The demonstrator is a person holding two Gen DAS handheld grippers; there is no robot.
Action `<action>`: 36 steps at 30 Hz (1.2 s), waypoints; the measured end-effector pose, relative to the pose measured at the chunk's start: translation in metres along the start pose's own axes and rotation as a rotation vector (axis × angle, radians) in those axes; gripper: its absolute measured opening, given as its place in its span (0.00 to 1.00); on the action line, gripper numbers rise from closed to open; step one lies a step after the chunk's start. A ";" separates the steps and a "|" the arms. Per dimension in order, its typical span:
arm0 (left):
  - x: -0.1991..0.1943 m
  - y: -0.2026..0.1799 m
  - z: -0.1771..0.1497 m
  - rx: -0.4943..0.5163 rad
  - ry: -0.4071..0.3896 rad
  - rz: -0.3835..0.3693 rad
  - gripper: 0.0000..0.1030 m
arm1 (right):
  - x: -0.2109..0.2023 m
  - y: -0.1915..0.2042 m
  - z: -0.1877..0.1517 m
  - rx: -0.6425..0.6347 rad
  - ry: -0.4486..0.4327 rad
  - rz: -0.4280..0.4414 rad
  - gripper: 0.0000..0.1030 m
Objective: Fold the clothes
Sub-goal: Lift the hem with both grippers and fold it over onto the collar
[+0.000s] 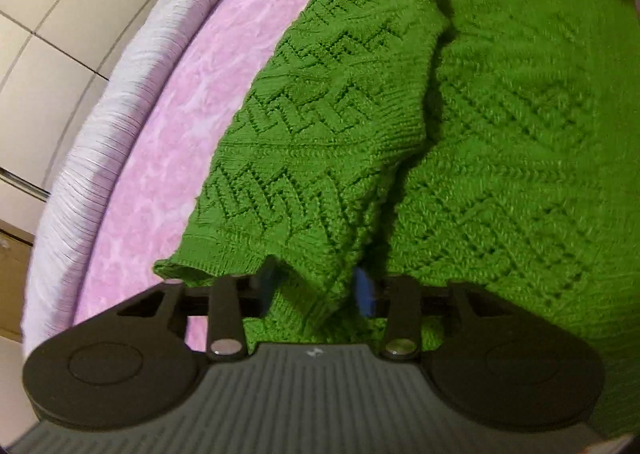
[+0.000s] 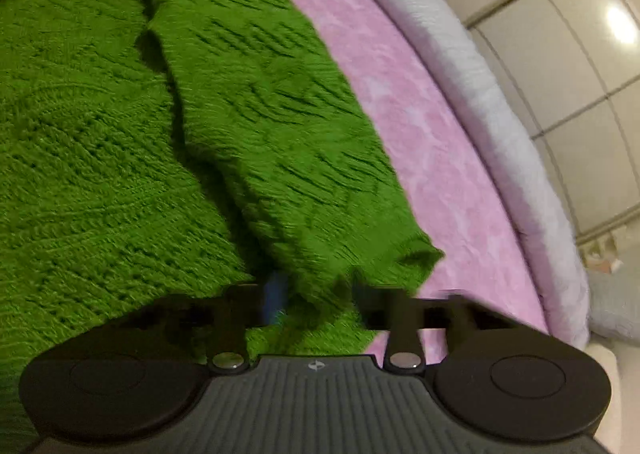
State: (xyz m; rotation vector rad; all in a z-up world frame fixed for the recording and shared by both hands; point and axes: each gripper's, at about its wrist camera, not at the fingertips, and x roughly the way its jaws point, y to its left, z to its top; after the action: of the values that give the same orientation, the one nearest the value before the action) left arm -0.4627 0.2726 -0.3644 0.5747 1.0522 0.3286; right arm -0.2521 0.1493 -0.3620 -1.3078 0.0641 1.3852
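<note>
The green knitted sweater [image 1: 500, 102] lies spread on the pink bed cover [image 1: 192, 94], close to the bed's rounded edge, and one long panel of it [image 1: 320, 126], probably a sleeve, is raised along its length above the body of the garment. The left claw [image 1: 316, 286] has its fingers closed on knit at one end of that panel, and the right claw [image 2: 316, 294] appears to pinch the other end, though blur softens that view. I judge the fold to be at an early stage: this panel is being carried inward over the body, while the rest of the sweater lies flat and unfolded, so further folds remain. Around the bed runs a pale padded rim [image 1: 100, 126], with light cabinet doors [image 1: 60, 14] beyond it. Nothing rests on the sweater to obstruct the fold; the near bed edge leaves little spare cover on that side
</note>
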 end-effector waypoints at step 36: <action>-0.121 -0.073 -0.032 -0.133 0.012 -0.056 0.12 | -0.108 0.062 -0.036 0.141 0.040 0.105 0.24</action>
State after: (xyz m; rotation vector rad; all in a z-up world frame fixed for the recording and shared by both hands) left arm -0.5492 0.1602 -0.3324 0.4235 1.0471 0.3504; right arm -0.3063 0.0333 -0.3386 -1.2285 0.2564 1.4170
